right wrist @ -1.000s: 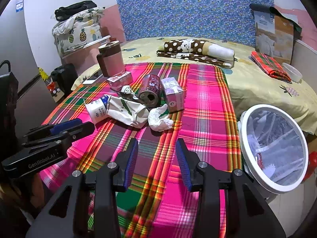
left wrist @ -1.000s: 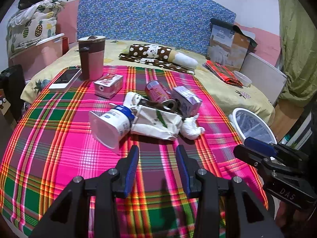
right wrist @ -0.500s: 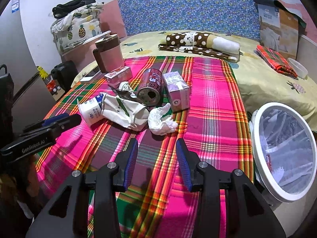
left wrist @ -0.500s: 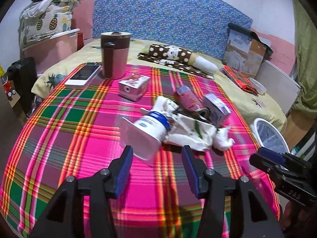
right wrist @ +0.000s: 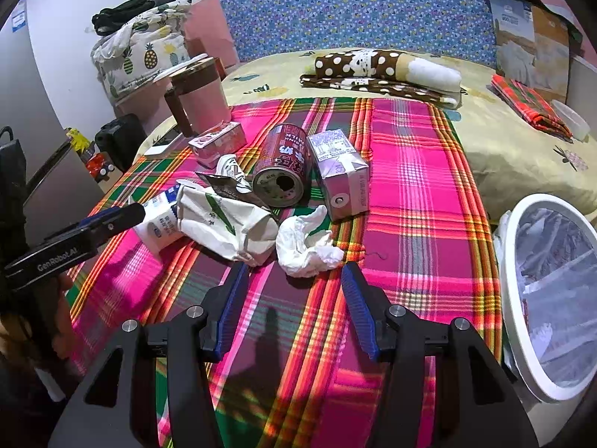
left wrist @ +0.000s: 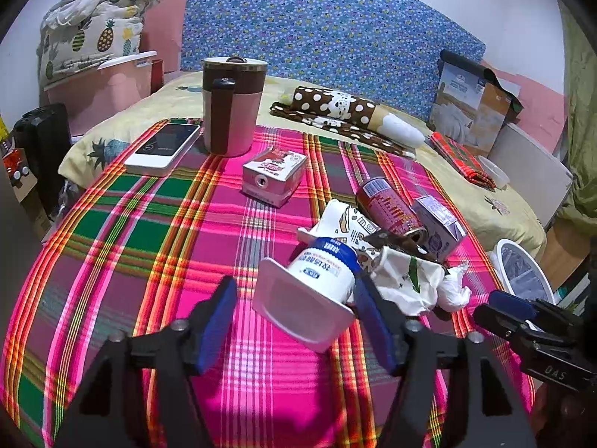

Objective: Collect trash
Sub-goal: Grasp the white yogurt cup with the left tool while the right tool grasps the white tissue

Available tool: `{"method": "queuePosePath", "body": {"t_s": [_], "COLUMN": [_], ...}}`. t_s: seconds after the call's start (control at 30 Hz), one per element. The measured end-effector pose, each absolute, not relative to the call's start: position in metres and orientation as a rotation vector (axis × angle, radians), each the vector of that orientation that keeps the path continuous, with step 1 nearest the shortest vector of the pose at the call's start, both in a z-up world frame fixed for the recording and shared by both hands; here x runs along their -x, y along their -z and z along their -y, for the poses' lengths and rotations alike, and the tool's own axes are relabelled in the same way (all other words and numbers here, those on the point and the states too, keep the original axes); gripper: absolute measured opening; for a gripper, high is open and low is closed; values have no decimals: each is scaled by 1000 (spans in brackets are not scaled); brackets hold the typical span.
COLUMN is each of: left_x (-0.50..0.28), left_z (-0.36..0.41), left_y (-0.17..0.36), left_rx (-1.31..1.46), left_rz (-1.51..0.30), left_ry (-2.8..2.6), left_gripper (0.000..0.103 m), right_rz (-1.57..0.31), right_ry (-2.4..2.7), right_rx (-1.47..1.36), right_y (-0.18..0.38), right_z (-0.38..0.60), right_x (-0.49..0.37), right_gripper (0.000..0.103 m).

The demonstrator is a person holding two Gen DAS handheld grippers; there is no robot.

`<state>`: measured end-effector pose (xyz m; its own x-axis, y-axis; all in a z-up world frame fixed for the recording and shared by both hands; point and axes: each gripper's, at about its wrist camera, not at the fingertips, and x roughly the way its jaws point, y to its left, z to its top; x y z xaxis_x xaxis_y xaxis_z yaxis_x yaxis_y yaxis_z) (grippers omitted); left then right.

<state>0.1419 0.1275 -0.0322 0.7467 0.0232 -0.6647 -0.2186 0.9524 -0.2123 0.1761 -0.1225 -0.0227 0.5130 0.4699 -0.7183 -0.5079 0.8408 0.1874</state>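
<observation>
Two grippers: I am working beside the trash heap.
Left gripper (left wrist: 294,300): opening wide around the yogurt cup (left wrist: 317,283), not gripping.
Right gripper (right wrist: 294,283): opening, empty, just short of the crumpled tissue (right wrist: 306,246).

We are in a home bedroom: a bed (left wrist: 156,112) with a pineapple-print sheet, a patterned headboard (left wrist: 335,26), and folded bedding (left wrist: 93,37) piled on a storage box.

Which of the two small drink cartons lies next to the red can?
The purple carton, lying beside the red can; the pink carton lies apart, nearer the tumbler.
</observation>
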Motion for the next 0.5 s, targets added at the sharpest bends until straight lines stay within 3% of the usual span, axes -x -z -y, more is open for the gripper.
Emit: {"method": "queuePosePath", "body": {"t_s": [0.5], "left_x": [-159], "left_z": [-126], "left_y": [43], "left_rx": [262], "left_rz": [-742], "left_ry": [-41], "left_gripper": [71], "right_rz": [-914], "right_ry": [-589], "right_rx": [41], "right_y": [41], "right_z": [116], "right_x": [-199], "right_gripper": [54]}}
